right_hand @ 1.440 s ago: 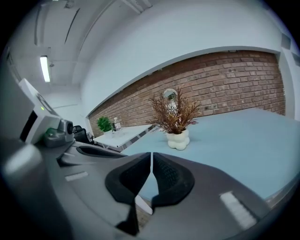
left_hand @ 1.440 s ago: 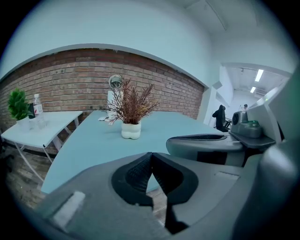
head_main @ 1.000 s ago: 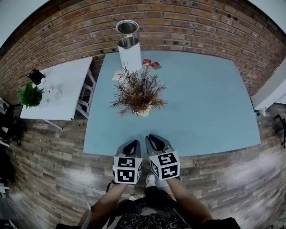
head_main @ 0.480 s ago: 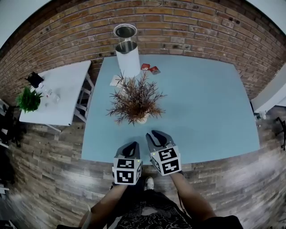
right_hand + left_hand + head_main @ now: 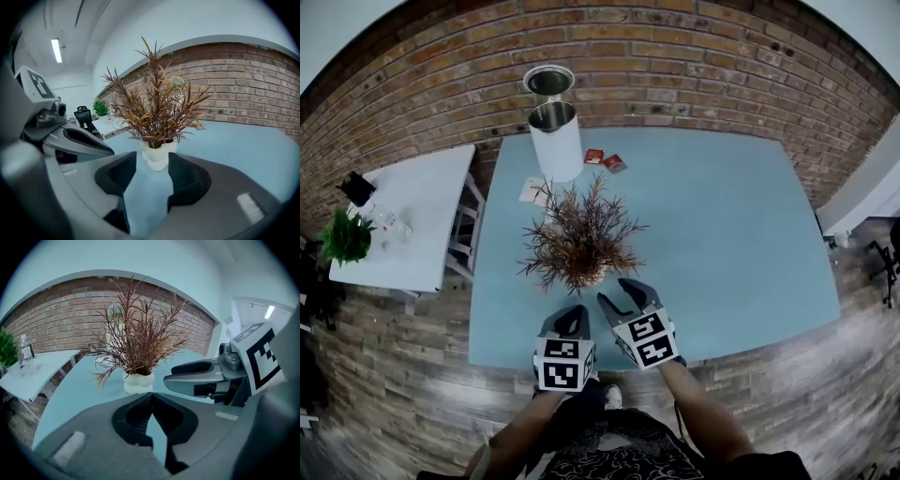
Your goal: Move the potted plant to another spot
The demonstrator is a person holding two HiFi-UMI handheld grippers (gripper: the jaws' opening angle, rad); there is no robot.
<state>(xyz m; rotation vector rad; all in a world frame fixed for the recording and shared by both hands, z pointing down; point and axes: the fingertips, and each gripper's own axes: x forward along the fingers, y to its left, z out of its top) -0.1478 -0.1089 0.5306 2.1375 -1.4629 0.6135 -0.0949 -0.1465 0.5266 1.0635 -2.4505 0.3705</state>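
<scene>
From the head view, the potted plant (image 5: 579, 246) stands on the blue table (image 5: 731, 234), near its front-left part and just ahead of both tools. Your right gripper (image 5: 622, 296) is closest to it. Your left gripper (image 5: 571, 321) sits beside that one and a little further back.

In the left gripper view, that claw is clenched on nothing, with the plant well ahead of it. Keep it clear of the leaves.

In the right gripper view, the jaws are opening. The white pot (image 5: 158, 151) lines up just beyond the gap and is not yet between the pads. Spread wider than the pot before you advance. Come in low under the leaves, grip the pot rather than the stems, and lift it upright.
</scene>
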